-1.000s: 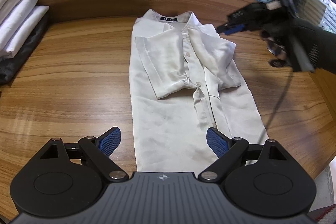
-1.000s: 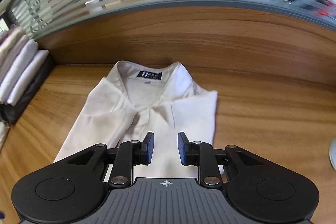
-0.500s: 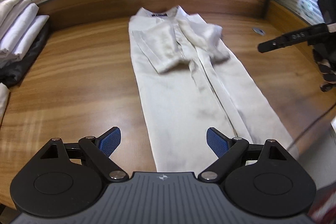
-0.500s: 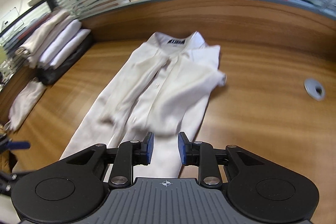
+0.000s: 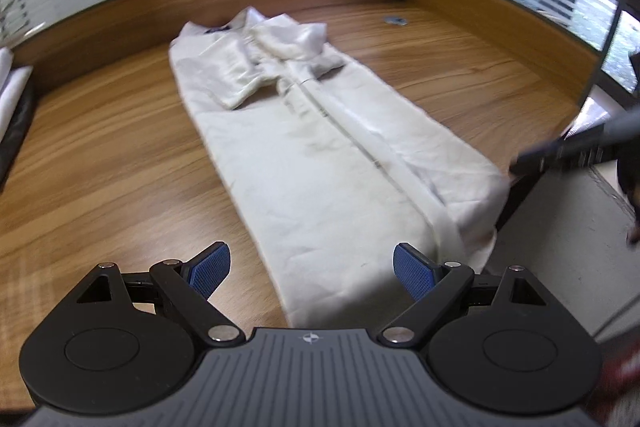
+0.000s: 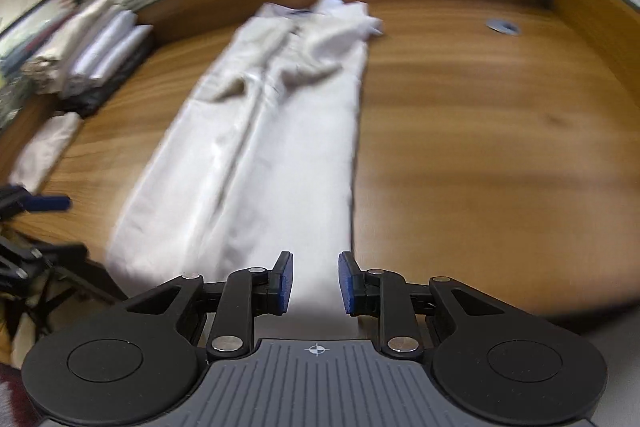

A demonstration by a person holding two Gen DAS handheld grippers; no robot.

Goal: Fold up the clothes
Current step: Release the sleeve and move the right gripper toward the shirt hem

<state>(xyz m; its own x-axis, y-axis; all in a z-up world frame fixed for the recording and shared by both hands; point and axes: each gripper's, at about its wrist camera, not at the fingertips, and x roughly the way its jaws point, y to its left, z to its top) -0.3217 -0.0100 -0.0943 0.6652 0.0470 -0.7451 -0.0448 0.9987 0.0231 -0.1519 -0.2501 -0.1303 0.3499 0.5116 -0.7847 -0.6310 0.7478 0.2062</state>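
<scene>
shirt (image 5: 320, 163): white, button-front, lies flat on the wooden desk (image 5: 100, 155), front side up; both sleeves are folded in across the chest, so it forms one long narrow strip — judged ready for a lengthwise fold, hem toward collar
long axis: runs from the collar (image 5: 240, 21) at the far side by the desk's back panel to the hem (image 5: 360, 291) at the near edge; collar points away from the person, hem toward them; in the left view the strip slants, its hem end lying further right
hem corner: the right near corner (image 5: 486, 223) appears to droop slightly over the desk edge; blur makes this uncertain
left gripper (image 5: 312, 271): jaws spread wide, nothing between the pads; sits above the near hem, one pad over bare wood, the other over cloth — placement suits taking the left hem corner
right gripper (image 6: 314, 283): jaws part-way apart with a narrow gap, holding nothing; cloth shows beyond the gap but the pads do not press on it; hovers over the right side of the hem
folded stack (image 6: 100, 47): white garments piled on a dark one at the far left of the desk, well apart from the shirt; probably the finished pile
step judged: both tools line up at the hem for a paired pinch
</scene>
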